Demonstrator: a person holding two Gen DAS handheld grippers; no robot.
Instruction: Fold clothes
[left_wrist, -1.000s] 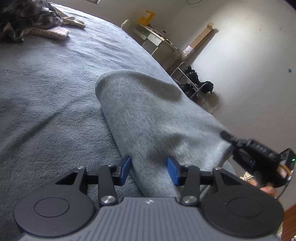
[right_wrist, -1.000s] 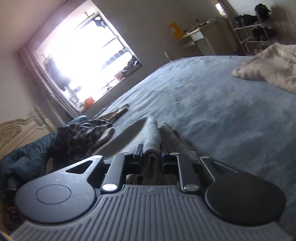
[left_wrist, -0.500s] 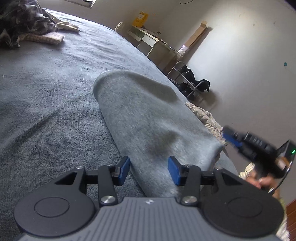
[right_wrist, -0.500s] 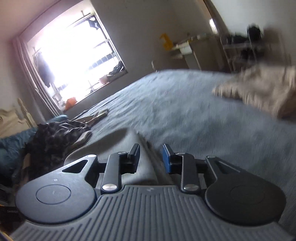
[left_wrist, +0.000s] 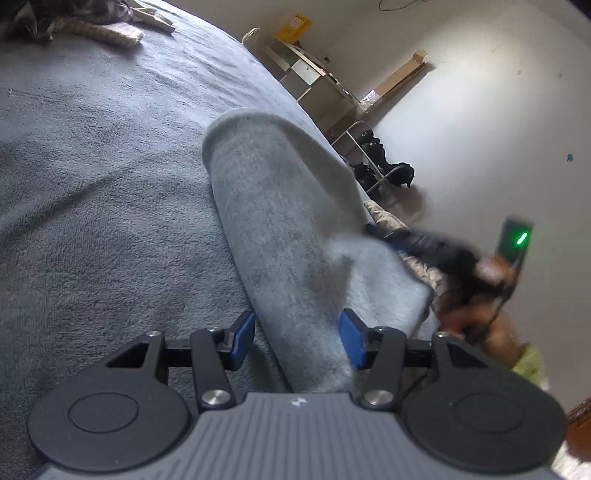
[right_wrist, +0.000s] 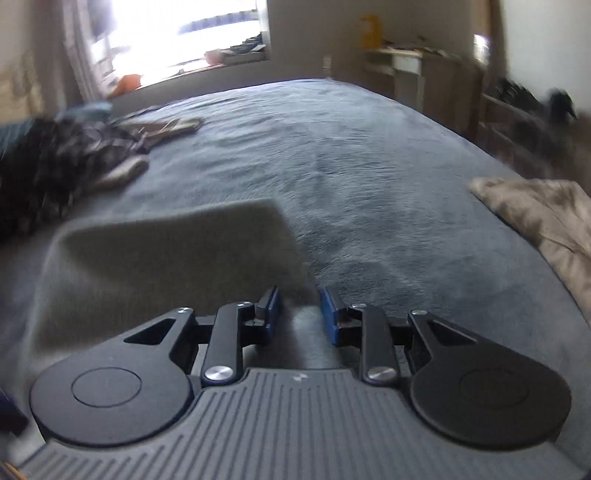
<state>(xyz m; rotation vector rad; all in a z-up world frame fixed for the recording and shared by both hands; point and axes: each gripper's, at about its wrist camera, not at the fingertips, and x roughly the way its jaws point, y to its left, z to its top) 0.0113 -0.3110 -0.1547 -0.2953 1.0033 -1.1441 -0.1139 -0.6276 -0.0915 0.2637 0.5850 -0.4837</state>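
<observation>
A grey folded garment (left_wrist: 280, 221) lies lengthwise on the blue-grey bed blanket (left_wrist: 92, 184). My left gripper (left_wrist: 297, 339) straddles its near end. The jaws are opening, one blue pad on each side of the cloth and not squeezing it. In the right wrist view the same garment (right_wrist: 166, 251) spreads out to the left. My right gripper (right_wrist: 300, 314) sits at its near right corner. Its jaws are closing with a strip of grey cloth in the narrow gap, but the pads do not press it. The right gripper (left_wrist: 424, 243) also shows as a blur beside the garment's right edge.
A crumpled beige garment (right_wrist: 535, 206) lies near the bed's right edge. A dark patterned heap of clothes (right_wrist: 55, 158) and a pinkish piece (left_wrist: 107, 31) lie at the far left. Beyond the bed stand a desk (left_wrist: 306, 70) and a shoe rack (left_wrist: 380, 166).
My right gripper let go of the grey fold it pinched, rolled level and swung to the garment's right corner. The left gripper's pads spread slightly and stayed in place.
</observation>
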